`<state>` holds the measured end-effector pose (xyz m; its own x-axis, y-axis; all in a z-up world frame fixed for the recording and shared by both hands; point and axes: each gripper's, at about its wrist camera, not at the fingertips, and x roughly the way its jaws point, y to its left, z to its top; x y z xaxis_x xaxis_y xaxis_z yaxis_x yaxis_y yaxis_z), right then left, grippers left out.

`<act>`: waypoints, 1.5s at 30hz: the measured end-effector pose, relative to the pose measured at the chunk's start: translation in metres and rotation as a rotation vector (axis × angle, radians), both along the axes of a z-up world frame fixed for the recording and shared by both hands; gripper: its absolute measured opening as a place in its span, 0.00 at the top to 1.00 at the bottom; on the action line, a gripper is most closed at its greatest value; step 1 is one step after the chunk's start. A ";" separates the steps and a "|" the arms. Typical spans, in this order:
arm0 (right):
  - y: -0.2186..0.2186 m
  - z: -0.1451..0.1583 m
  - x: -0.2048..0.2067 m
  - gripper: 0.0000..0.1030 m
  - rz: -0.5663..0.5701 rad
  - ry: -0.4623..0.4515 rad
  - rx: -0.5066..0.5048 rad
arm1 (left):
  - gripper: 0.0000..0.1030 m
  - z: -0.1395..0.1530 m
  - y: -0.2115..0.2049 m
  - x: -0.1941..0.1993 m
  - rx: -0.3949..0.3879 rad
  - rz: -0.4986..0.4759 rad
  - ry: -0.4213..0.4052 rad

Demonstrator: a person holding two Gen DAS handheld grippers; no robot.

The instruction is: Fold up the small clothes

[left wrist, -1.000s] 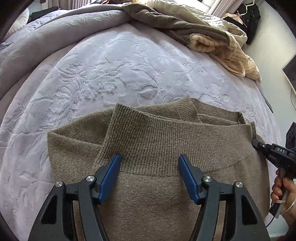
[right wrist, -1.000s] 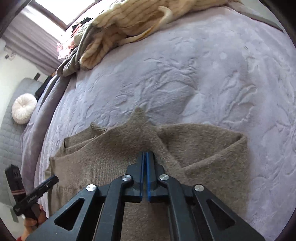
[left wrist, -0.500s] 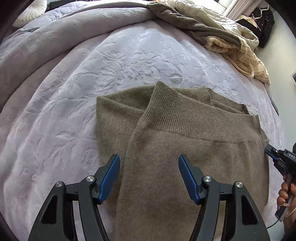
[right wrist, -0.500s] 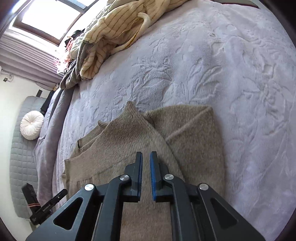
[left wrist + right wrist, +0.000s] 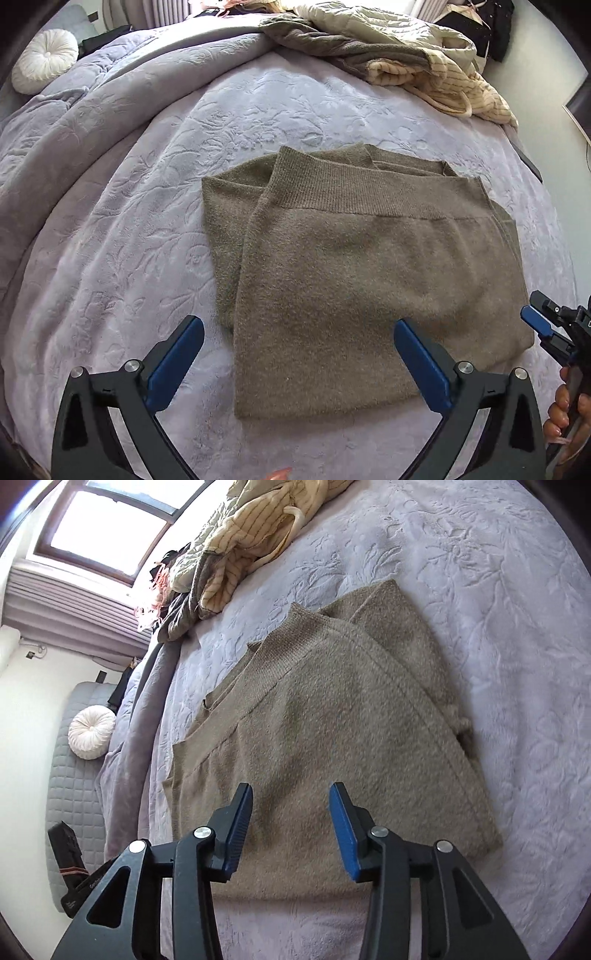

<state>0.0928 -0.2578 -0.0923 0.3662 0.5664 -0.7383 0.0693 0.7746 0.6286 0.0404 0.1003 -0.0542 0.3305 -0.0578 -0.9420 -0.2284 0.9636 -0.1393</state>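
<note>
On the lilac bedspread (image 5: 122,229) lies your folded brown sweater (image 5: 362,280): flat, long axis running from the near edge away toward the ribbed hem band (image 5: 362,192) at its far end, a narrower folded layer showing along its left side. Your left gripper (image 5: 299,354) hangs above the near edge, tilted steeply down, jaws opening wide, nothing between them. Your right gripper (image 5: 291,827) hovers over the sweater's near right part, angled down, jaws opening, pads clear of the knit. Piled clothes (image 5: 417,62) sit far back.
</note>
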 end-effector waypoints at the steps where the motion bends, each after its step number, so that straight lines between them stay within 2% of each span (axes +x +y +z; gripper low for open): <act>1: 0.001 0.000 -0.006 0.47 -0.010 0.004 0.016 | 0.00 -0.002 -0.004 0.000 0.000 -0.011 0.018; 7: 0.004 0.003 -0.042 0.38 -0.044 -0.003 0.048 | 0.00 0.000 -0.020 -0.006 0.025 -0.049 0.020; 12: 0.009 -0.007 -0.068 0.38 -0.056 0.025 0.068 | 0.00 -0.017 -0.006 -0.013 -0.076 -0.035 0.105; 18: 0.025 -0.023 -0.086 0.38 -0.059 0.066 0.111 | 0.00 -0.024 0.008 -0.036 -0.072 -0.002 0.119; 22: 0.040 -0.032 -0.088 0.38 -0.041 0.091 0.137 | 0.00 -0.027 0.016 -0.047 -0.066 0.009 0.125; 27: 0.056 -0.037 -0.091 0.38 -0.006 0.113 0.148 | 0.00 -0.034 0.029 -0.058 -0.101 0.055 0.138; 35: 0.078 -0.047 -0.090 0.38 0.033 0.152 0.144 | 0.00 -0.043 0.046 -0.073 -0.114 0.101 0.143; 45: 0.097 -0.047 -0.083 0.38 0.083 0.165 0.146 | 0.00 -0.047 0.064 -0.086 -0.154 0.165 0.128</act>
<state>0.0096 -0.1604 -0.1397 0.1955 0.6949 -0.6921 0.1203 0.6833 0.7201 -0.0460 0.1641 -0.1011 0.2265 -0.1591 -0.9609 -0.4059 0.8814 -0.2416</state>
